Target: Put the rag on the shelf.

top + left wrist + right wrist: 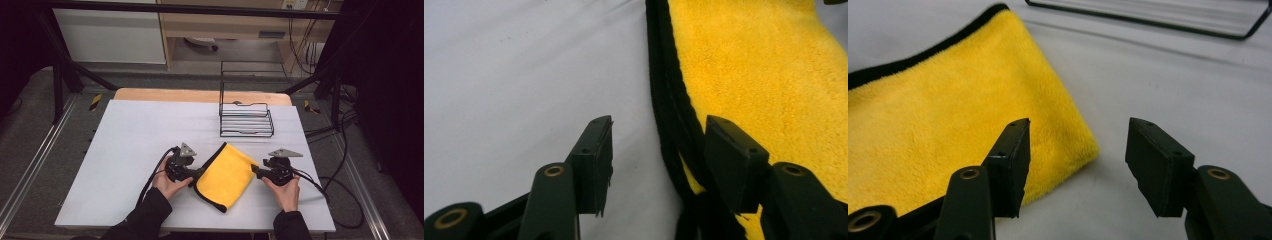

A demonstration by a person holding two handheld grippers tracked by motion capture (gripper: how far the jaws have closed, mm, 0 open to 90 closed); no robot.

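My left gripper (196, 176) and right gripper (256, 170) stood half open, gripping nothing — the folded yellow cloth (226, 175) lay flat on the counter (135, 135) between them, its edges just at my jaws, seemingly released to rest.

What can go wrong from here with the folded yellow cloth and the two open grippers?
1. The left gripper stands open astride the black hem of the cloth; closing now may catch one layer and undo the fold.
2. The right gripper is open at the cloth's corner; pulling away may drag it.
3. The wire rack stands just behind; a lifted cloth might snag it.
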